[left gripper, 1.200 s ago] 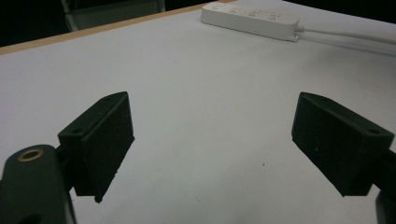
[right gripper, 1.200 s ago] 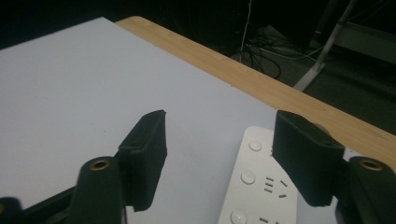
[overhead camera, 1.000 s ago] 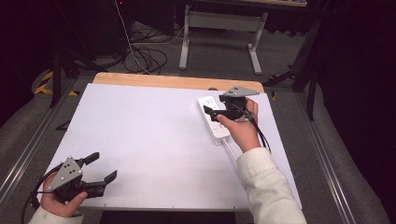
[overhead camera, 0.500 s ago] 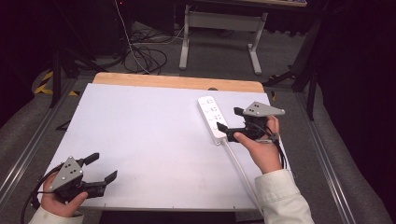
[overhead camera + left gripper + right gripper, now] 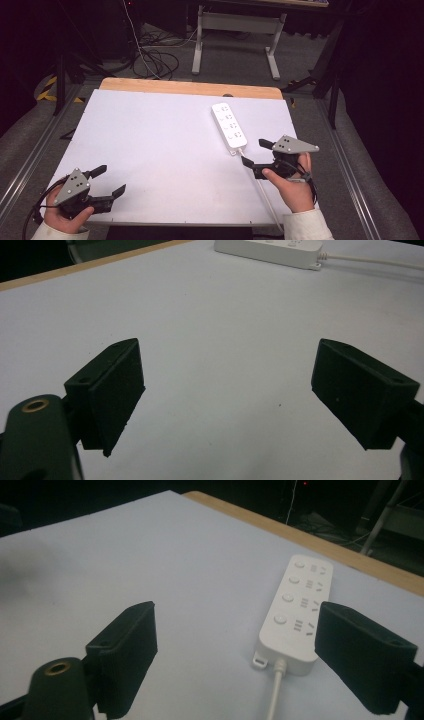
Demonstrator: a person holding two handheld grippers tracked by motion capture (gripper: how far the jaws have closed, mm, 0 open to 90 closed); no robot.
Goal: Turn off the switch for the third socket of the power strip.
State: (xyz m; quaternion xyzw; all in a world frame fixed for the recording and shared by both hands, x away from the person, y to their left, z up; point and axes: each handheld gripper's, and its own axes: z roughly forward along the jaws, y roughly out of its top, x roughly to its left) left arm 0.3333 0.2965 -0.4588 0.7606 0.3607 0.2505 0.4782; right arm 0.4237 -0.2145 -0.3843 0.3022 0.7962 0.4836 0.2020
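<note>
At the near left corner of the smooth white table [image 5: 165, 150], the left gripper [image 5: 107, 182] rests with its matte black, wedge-shaped jaws wide apart and nothing between them. Far right lies a glossy white plastic power strip [image 5: 229, 127], long and rounded, its cord [image 5: 265, 192] trailing nearward. Just near it, the right gripper [image 5: 256, 156] has jaws spread wide, having just been opening, and holds nothing.

No text, brand, number or sign can be read on anything; the white power strip [image 5: 296, 615] bears only unlettered buttons and socket slots.
</note>
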